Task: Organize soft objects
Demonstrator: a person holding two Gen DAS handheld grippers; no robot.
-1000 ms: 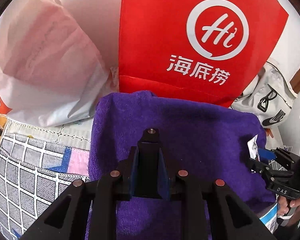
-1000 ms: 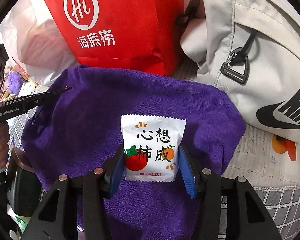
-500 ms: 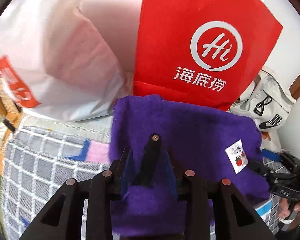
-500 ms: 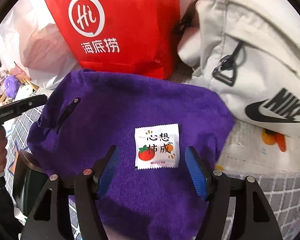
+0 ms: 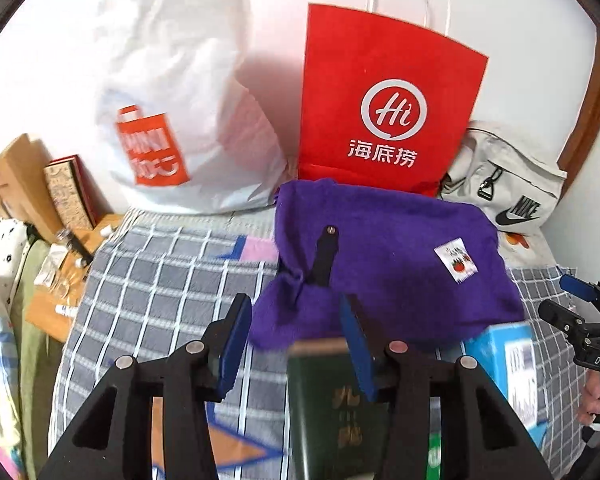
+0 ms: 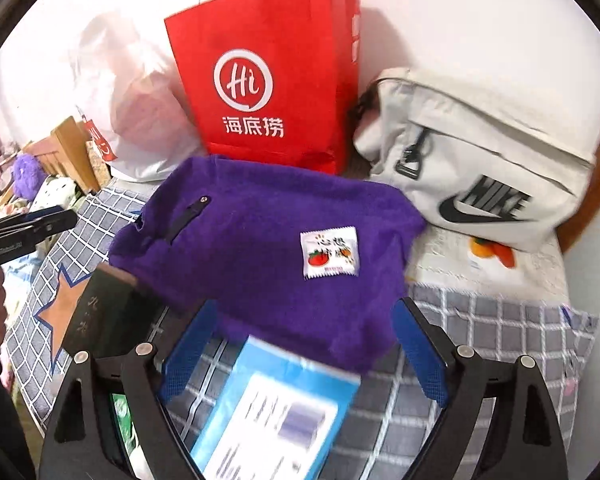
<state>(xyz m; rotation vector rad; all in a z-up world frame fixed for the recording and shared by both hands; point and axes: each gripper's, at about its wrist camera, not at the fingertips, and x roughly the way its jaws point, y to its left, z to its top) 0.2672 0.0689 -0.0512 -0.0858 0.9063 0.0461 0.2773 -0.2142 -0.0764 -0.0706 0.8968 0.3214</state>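
A purple towel [image 5: 384, 256] lies on the checked bed cover, in front of the red paper bag; it also shows in the right wrist view [image 6: 260, 248]. A small white snack packet [image 5: 456, 258] lies on the towel's right part, also in the right wrist view [image 6: 330, 254]. A black clip-like piece [image 5: 326, 256] lies on the towel's left part [image 6: 186, 220]. My left gripper [image 5: 296, 344] is open and empty, just short of the towel's near edge. My right gripper [image 6: 304, 348] is open and empty, pulled back from the packet.
A red paper bag [image 5: 388, 108], a white plastic bag [image 5: 172, 120] and a white Nike bag [image 6: 476, 168] stand behind the towel. A dark green book [image 5: 336, 408] and a blue box [image 6: 276, 404] lie near the grippers. A wooden bedside shelf [image 5: 40, 184] is at left.
The right gripper opened and left the packet on the towel. The left gripper opened and left the black piece there. Both grippers then pulled back from the towel.
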